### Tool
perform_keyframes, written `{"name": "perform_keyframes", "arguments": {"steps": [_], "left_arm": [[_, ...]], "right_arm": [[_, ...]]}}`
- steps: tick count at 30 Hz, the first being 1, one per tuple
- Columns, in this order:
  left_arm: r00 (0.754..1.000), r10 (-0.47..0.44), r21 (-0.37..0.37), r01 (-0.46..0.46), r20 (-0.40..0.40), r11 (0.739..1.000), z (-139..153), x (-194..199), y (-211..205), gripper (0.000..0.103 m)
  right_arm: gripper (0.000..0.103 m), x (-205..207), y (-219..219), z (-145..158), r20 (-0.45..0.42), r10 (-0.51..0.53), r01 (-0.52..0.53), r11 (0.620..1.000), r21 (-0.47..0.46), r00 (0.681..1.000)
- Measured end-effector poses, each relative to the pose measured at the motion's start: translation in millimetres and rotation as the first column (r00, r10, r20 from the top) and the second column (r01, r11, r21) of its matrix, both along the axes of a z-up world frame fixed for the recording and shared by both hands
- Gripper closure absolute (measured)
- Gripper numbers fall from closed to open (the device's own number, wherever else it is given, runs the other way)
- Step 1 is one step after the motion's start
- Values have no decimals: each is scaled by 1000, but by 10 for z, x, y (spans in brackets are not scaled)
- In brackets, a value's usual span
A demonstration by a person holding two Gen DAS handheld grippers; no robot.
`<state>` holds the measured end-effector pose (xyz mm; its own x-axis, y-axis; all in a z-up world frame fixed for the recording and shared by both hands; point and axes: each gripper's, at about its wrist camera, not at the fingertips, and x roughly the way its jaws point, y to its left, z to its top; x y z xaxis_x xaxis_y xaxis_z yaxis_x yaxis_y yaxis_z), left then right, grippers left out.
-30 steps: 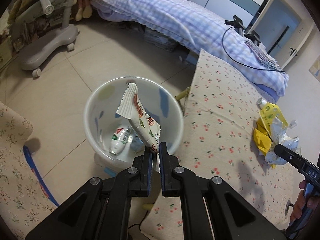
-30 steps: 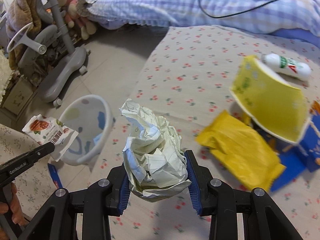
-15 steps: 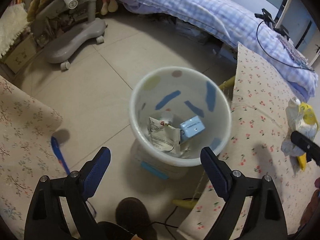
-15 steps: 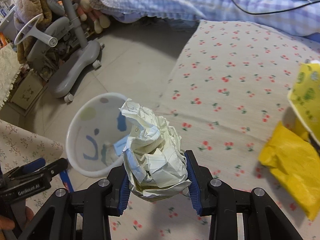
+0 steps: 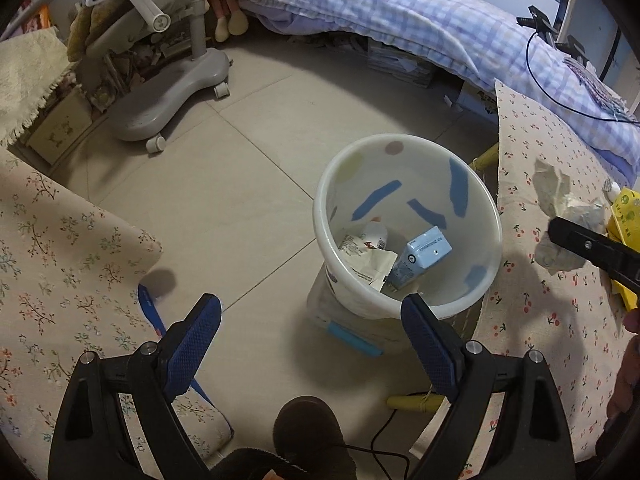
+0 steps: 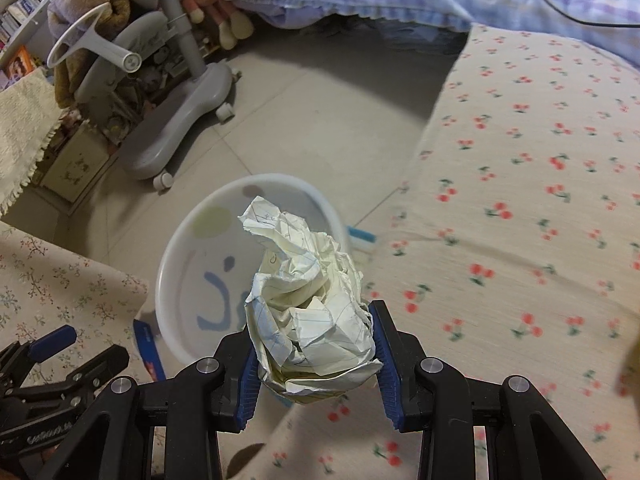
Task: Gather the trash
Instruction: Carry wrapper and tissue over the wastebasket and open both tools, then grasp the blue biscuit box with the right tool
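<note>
A white bin (image 5: pixel 325 216) with coloured blotches stands on the floor beside the cherry-print table (image 5: pixel 532 320). Inside it lie a snack wrapper (image 5: pixel 370 264), a blue carton (image 5: pixel 424 256) and a small bottle (image 5: pixel 377 234). My left gripper (image 5: pixel 310 336) hangs open and empty above the bin's near rim. My right gripper (image 6: pixel 314 344) is shut on a crumpled ball of lined paper (image 6: pixel 308 292), held over the table edge with the bin (image 6: pixel 176 248) just behind it. In the left wrist view that paper ball (image 5: pixel 556 184) shows at the right. Yellow packaging (image 5: pixel 626 216) lies on the table.
A grey wheeled chair base (image 5: pixel 168 96) stands on the tiled floor at the back left. A bed with a checked blanket (image 5: pixel 400 12) runs along the back. A floral-cloth surface (image 5: pixel 48 260) is at the left, with a blue strap (image 5: pixel 150 308) beside it. A dark slipper (image 5: pixel 308 428) is below the gripper.
My left gripper opened and let go of the snack wrapper, which now lies in the bin. My right gripper carried the paper ball left across the table toward the bin.
</note>
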<state>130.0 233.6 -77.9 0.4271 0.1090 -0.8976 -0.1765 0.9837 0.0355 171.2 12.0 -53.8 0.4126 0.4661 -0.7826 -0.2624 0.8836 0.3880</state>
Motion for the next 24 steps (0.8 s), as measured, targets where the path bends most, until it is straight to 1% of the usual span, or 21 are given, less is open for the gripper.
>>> {"name": "perform_keyframes", "arguments": {"steps": [4,7,8,9,11,17,20,24], "left_arm": [[1000,3,0,-3,2,1000,8,-5,25,10],[1000,6,-2,-6,0,1000,11,-11,53,10],[1000,6,-4,-6,-1,1000,11,-10,60,10],[1000,7,-6,-7,-3,1000,10,-10,67,10],[1000,7,-7,-7,-4,1000,10,-11,68,10],[1000,3,-21,-3,-7,1000,16,-2,32,10],[1000,-6,-35,5,-3,999,46,-6,-14,10],[1000,-29,-46,29,8,999,105,-11,-151,10]], "right_arm": [[60,59,126,-59,3,17,-17,1000,14,1000],[57,79,195,-80,15,32,-33,999,28,999],[51,91,210,-78,19,37,-38,999,38,999],[39,93,223,-79,23,45,-46,998,52,999],[27,89,228,-55,40,46,-49,997,67,998],[27,11,185,127,105,51,-54,998,31,993],[27,-43,75,177,109,41,-43,999,15,993],[27,-150,-152,233,101,2,1,999,-33,995]]}}
